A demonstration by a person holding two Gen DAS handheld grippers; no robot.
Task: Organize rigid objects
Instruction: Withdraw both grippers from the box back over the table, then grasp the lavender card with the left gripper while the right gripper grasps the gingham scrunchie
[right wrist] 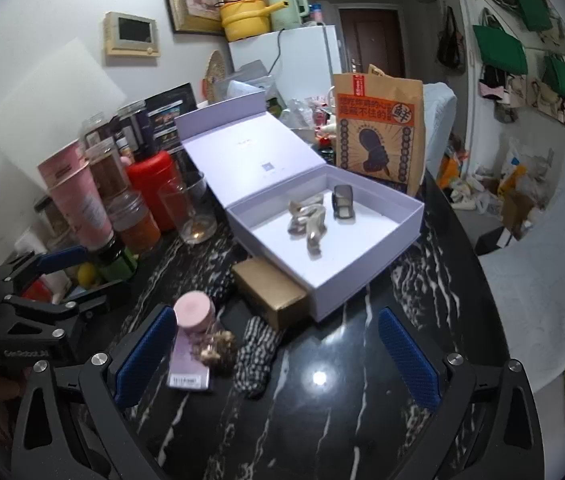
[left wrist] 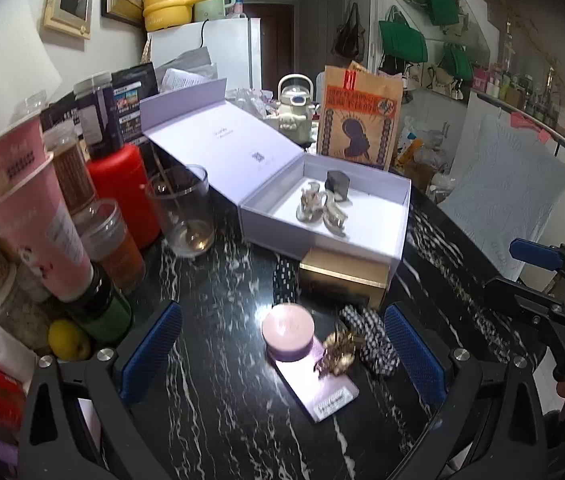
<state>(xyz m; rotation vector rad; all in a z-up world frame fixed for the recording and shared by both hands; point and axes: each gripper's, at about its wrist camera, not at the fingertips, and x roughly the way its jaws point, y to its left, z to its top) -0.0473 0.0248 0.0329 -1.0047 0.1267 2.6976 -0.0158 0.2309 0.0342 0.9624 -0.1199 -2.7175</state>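
An open lavender box (left wrist: 396,216) (right wrist: 370,268) stands on the black marble table; inside lie silvery ornaments (left wrist: 322,208) (right wrist: 308,220) and a small dark case (left wrist: 338,186) (right wrist: 342,202). In front sit a gold box (left wrist: 342,280) (right wrist: 270,292), a pink round jar (left wrist: 288,332) (right wrist: 194,312), a gold brooch (left wrist: 338,354) (right wrist: 214,346) on a lilac card (left wrist: 322,394) (right wrist: 186,368), and a checked cloth item (left wrist: 374,340) (right wrist: 256,354). My left gripper (left wrist: 282,356) is open around the jar and brooch. My right gripper (right wrist: 278,360) is open, the checked item between its fingers.
Bottles, a pink tube (left wrist: 30,208), a red canister (left wrist: 122,192) and a glass (left wrist: 182,212) crowd the table's left side. A brown paper bag (left wrist: 358,120) stands behind the box. The table's right edge (right wrist: 482,280) curves away. Bare marble lies in front.
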